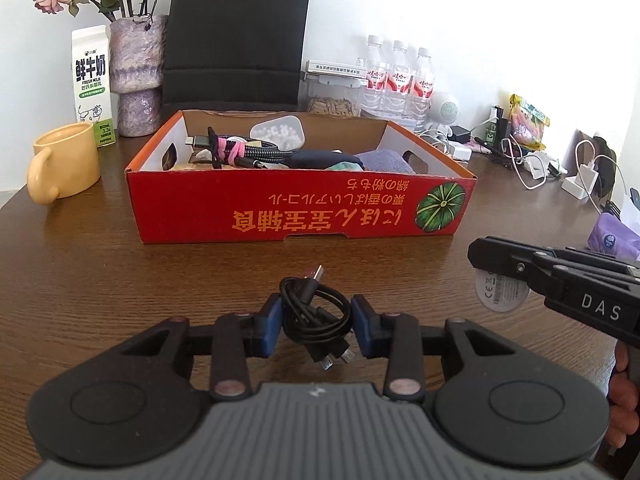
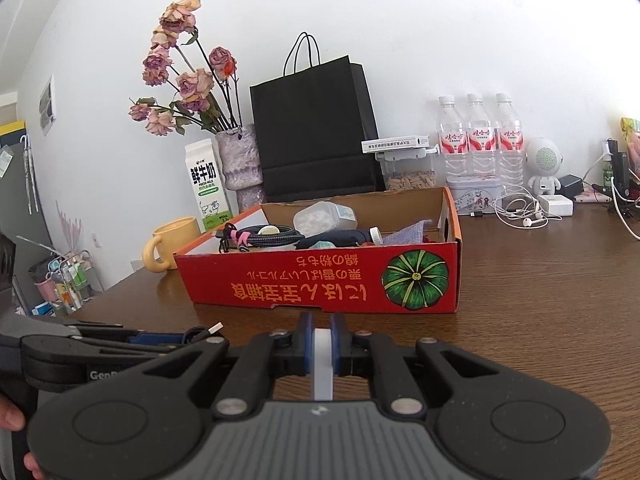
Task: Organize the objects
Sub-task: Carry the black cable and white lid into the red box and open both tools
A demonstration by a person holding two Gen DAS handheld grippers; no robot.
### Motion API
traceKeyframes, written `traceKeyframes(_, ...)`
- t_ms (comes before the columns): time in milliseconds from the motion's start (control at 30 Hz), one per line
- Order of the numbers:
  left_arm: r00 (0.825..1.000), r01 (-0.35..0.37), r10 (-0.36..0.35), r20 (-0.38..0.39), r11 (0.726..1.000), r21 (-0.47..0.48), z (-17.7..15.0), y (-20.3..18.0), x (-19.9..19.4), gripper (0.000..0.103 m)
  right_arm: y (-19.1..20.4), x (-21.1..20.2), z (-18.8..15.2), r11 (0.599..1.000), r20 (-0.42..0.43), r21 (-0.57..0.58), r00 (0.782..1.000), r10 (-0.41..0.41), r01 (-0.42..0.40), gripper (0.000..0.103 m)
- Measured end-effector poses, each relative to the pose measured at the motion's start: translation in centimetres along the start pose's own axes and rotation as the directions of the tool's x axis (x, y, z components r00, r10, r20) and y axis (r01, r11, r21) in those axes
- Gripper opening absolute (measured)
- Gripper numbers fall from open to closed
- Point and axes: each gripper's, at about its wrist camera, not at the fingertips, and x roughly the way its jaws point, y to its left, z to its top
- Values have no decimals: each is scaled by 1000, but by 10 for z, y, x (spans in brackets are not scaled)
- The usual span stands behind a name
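A red cardboard box (image 1: 300,216) stands on the wooden table and holds braided cables, a small plastic container, dark cloth and purple cloth; it also shows in the right wrist view (image 2: 320,280). My left gripper (image 1: 316,320) is shut on a coiled black USB cable (image 1: 316,312), in front of the box. My right gripper (image 2: 323,344) is shut on a flat white round disc (image 2: 322,360), held on edge; the disc (image 1: 500,292) hangs below that gripper at the right of the left wrist view. The left gripper with the cable's plug (image 2: 212,329) shows at the lower left.
A yellow mug (image 1: 64,160), a milk carton (image 1: 92,84) and a vase of dried roses (image 1: 136,76) stand left of the box. A black paper bag (image 1: 236,36), water bottles (image 1: 396,76), chargers and earphones (image 2: 524,208) line the back and right.
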Motion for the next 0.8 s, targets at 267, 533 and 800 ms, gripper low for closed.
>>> traceKeyframes(267, 999, -18, 19, 45, 999, -32, 11, 6, -7, 38, 11, 5, 2, 1000, 12, -17, 1000, -15, 15, 9)
traceKeyframes(533, 993, -37, 40, 114, 999, -34, 40, 10, -21, 38, 23, 6, 26, 999, 63, -48, 998, -15, 19, 9)
traceKeyframes(800, 980, -57, 64, 187, 997, -42, 83, 14, -15, 38, 25, 26, 68, 996, 112, -83, 993, -27, 37, 9)
